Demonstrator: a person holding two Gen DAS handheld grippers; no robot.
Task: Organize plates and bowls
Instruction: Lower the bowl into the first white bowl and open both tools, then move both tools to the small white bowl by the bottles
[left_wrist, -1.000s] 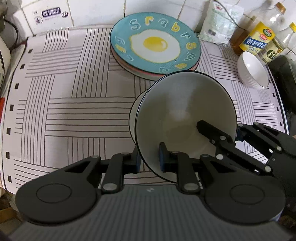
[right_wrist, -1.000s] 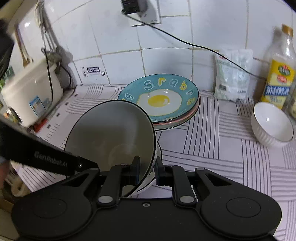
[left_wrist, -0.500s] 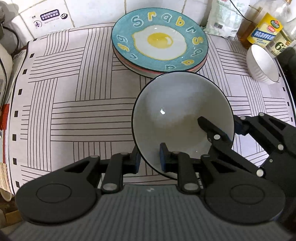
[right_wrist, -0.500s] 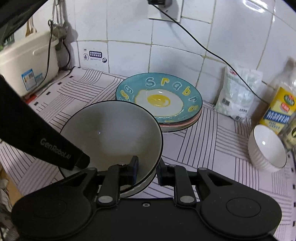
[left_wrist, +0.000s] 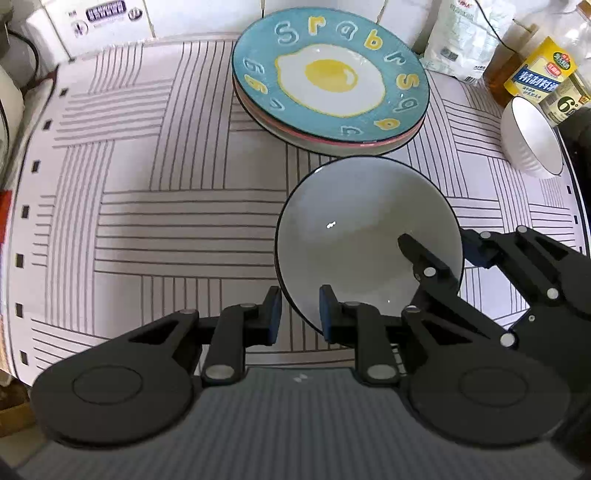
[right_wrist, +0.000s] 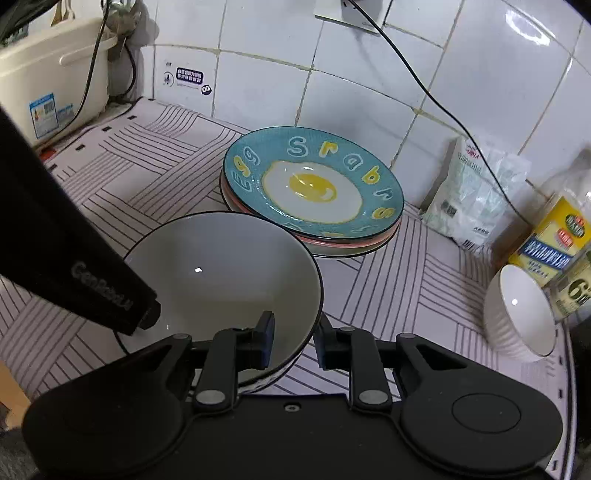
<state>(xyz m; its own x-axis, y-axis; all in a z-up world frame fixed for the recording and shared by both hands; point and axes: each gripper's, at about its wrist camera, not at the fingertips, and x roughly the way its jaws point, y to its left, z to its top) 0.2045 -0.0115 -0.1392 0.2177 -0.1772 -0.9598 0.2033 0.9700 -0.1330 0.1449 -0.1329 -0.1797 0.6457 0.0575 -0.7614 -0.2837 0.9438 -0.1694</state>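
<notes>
A grey bowl with a black rim (left_wrist: 351, 229) (right_wrist: 221, 266) sits level on the striped mat (left_wrist: 166, 221), and a white bowl's edge (right_wrist: 264, 382) shows just under it. My left gripper (left_wrist: 300, 314) is shut on the bowl's near rim. My right gripper (right_wrist: 294, 341) straddles the rim on the bowl's right side, one finger inside and one outside. Its jaws are opening and the pads stand off the wall. A stack of plates topped by a blue fried-egg plate (left_wrist: 332, 77) (right_wrist: 310, 184) lies behind the bowl.
A white ribbed bowl (left_wrist: 532, 144) (right_wrist: 521, 314) stands at the right beside oil bottles (right_wrist: 554, 236). A white bag (right_wrist: 476, 195) leans on the tiled wall under a hanging cable. A cream rice cooker (right_wrist: 48, 81) is at the far left.
The grey bowl went from tilted to level and came down onto the bowl beneath it. The right gripper's jaws have spread apart from the rim. The left grip is unchanged.
</notes>
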